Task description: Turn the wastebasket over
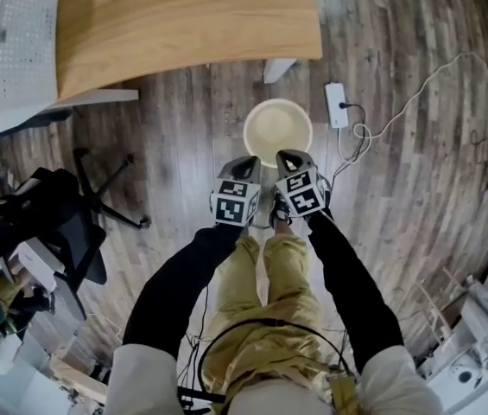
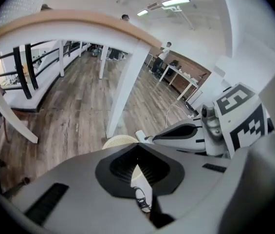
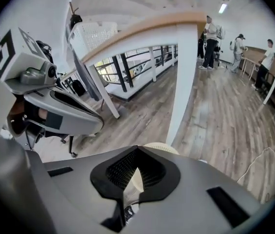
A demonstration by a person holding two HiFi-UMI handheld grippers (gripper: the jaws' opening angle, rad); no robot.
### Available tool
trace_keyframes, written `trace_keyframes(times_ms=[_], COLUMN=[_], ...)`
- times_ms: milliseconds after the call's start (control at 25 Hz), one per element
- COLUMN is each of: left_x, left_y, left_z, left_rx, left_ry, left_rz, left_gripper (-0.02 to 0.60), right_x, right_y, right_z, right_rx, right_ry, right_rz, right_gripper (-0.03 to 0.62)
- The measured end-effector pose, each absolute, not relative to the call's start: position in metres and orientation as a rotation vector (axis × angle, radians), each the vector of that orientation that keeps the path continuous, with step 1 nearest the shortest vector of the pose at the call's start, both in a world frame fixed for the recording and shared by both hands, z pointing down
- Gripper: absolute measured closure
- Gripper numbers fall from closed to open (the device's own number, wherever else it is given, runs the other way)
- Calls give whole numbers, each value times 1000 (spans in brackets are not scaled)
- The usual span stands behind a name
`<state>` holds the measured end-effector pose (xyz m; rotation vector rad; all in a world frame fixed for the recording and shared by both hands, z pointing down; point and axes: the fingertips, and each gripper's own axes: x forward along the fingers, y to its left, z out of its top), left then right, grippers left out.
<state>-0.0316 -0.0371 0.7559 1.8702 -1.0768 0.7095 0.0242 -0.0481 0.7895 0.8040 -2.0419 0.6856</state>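
The wastebasket (image 1: 278,130) is a round cream basket standing on the wood floor just in front of the desk, its wide round face up. Both grippers hang side by side above its near edge, apart from it. My left gripper (image 1: 245,159) has its jaws together with nothing between them. My right gripper (image 1: 288,154) is likewise shut and empty. In the left gripper view the wastebasket's rim (image 2: 120,141) peeks out past the closed jaws, and in the right gripper view the rim (image 3: 159,146) shows the same way. My shoe shows below, between the jaws.
A wooden desk top (image 1: 183,15) spans the top, with its white leg (image 2: 122,96) close behind the basket. A power strip (image 1: 337,104) and white cable lie to the right. A black office chair (image 1: 53,223) stands at the left. People (image 3: 210,38) stand far off.
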Motion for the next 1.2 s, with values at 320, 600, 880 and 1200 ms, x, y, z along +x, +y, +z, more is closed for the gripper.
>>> trace_keyframes(times_ms=[320, 600, 880, 1200], left_x=[-26, -47, -56, -54], left_y=[-66, -70, -78, -94], left_z=[580, 447, 340, 248], left_rx=[2076, 2143, 2265, 2466], left_ry=[-1141, -1205, -1320, -1358], left_rz=[590, 491, 328, 247], left_gripper=[580, 580, 580, 580], right_x=[25, 41, 65, 58], right_y=[-69, -76, -73, -63], right_z=[594, 439, 329, 239], right_rx=[1014, 1158, 1345, 1368], right_ry=[-2209, -2329, -2436, -2557], right_rz=[601, 477, 426, 189], right_gripper=[572, 572, 572, 572])
